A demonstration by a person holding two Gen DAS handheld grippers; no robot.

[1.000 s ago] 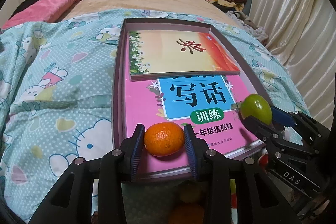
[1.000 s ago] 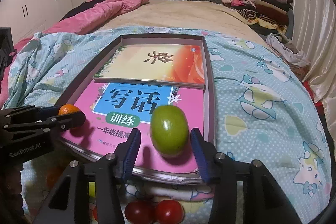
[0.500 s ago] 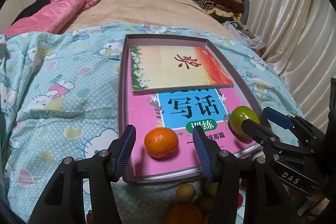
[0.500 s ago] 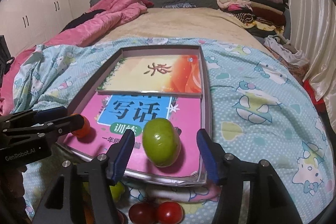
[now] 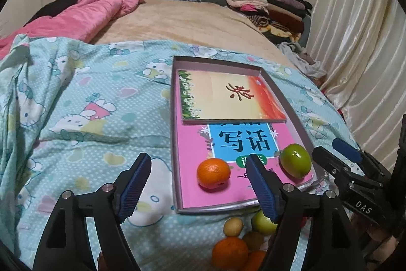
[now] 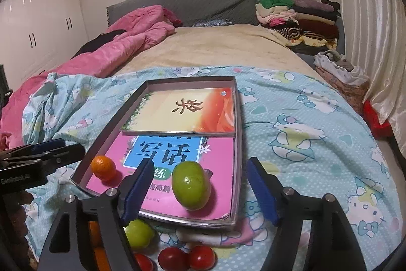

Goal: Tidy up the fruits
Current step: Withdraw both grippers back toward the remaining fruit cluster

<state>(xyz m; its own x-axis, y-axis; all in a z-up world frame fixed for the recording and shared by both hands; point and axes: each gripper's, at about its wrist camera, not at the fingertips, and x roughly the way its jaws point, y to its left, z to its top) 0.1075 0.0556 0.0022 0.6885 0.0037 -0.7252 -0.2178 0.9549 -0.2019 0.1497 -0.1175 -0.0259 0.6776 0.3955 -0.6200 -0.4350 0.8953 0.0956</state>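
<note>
A shallow grey tray [image 5: 174,144] lies on the cartoon-print bedcover with two books in it. An orange mandarin [image 5: 214,173] and a green fruit [image 5: 295,163] rest on the pink book [image 5: 192,197]. My left gripper [image 5: 196,161] hovers just short of the mandarin, jaws opening, pads clear of it. In the right wrist view the green fruit [image 6: 191,186] lies ahead of my right gripper [image 6: 200,164], whose jaws are also opening and do not touch it. The mandarin [image 6: 103,167] sits at the tray's left corner, next to the left gripper [image 6: 63,149].
Loose fruit lies on the cover below the tray's near edge: an orange [image 5: 229,252], a green one [image 6: 139,233], red tomatoes [image 6: 187,255]. A pink quilt [image 6: 121,52] is at the far left, folded clothes [image 6: 297,17] at the far right, and a curtain [image 5: 360,67] along the right.
Both grippers let go and spread their jaws, then drew back and upward. The mandarin and the green fruit stay lying on the pink book.
</note>
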